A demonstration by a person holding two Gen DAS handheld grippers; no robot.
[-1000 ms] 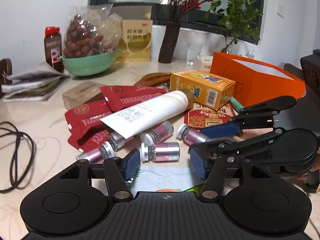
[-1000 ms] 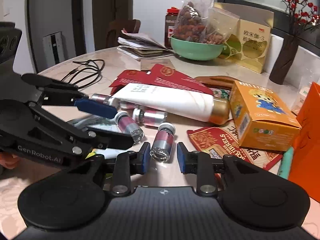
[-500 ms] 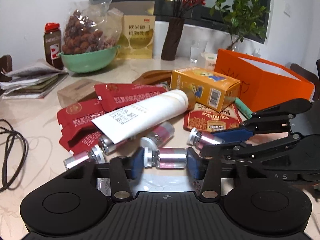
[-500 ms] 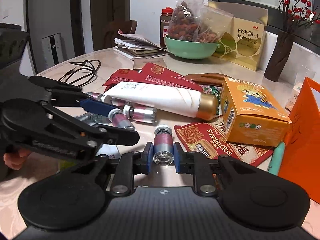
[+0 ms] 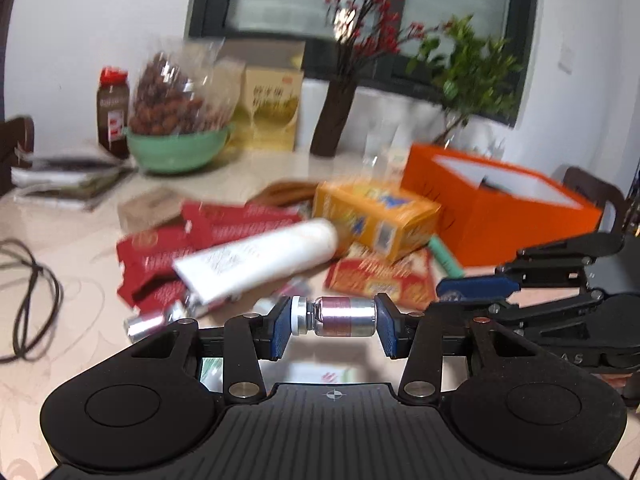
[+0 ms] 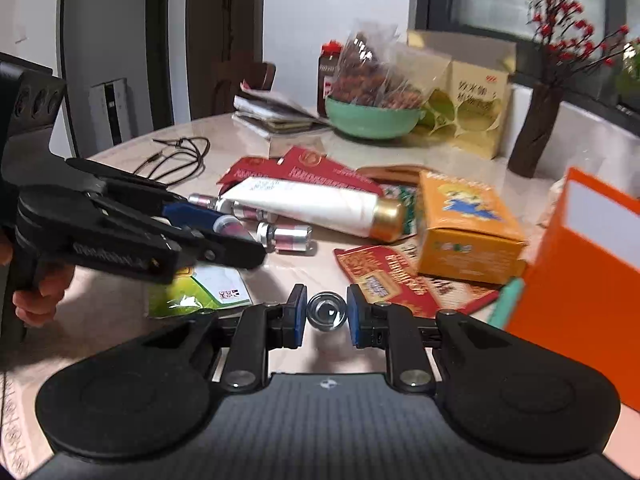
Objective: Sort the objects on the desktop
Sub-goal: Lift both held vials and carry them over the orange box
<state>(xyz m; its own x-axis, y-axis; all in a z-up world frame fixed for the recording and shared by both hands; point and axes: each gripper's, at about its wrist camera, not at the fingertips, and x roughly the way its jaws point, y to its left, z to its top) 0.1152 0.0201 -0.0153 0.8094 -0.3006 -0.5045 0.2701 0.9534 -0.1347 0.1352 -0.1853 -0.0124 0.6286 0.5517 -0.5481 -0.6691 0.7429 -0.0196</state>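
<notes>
My left gripper [image 5: 333, 326] is shut on a small pink-labelled vial [image 5: 336, 316], held sideways and lifted off the table. My right gripper [image 6: 326, 314] is shut on another vial [image 6: 326, 312], seen end-on, also lifted. The left gripper [image 6: 224, 236] shows in the right wrist view with its vial; the right gripper [image 5: 476, 290] shows at the right of the left wrist view. More vials [image 6: 286, 237] lie by a white tube [image 6: 316, 206], red sachets [image 6: 304, 168] and a yellow carton [image 6: 468, 228].
An open orange box [image 5: 500, 210] stands at the right. A green bowl [image 6: 372, 122] with a bag of nuts, a jar, papers, a vase and a black cable [image 5: 28, 300] lie around the table. A green-white packet [image 6: 200, 290] lies below the grippers.
Both grippers closed on a vial each and lifted them off the table. The view has shifted up and blurred with the motion.
</notes>
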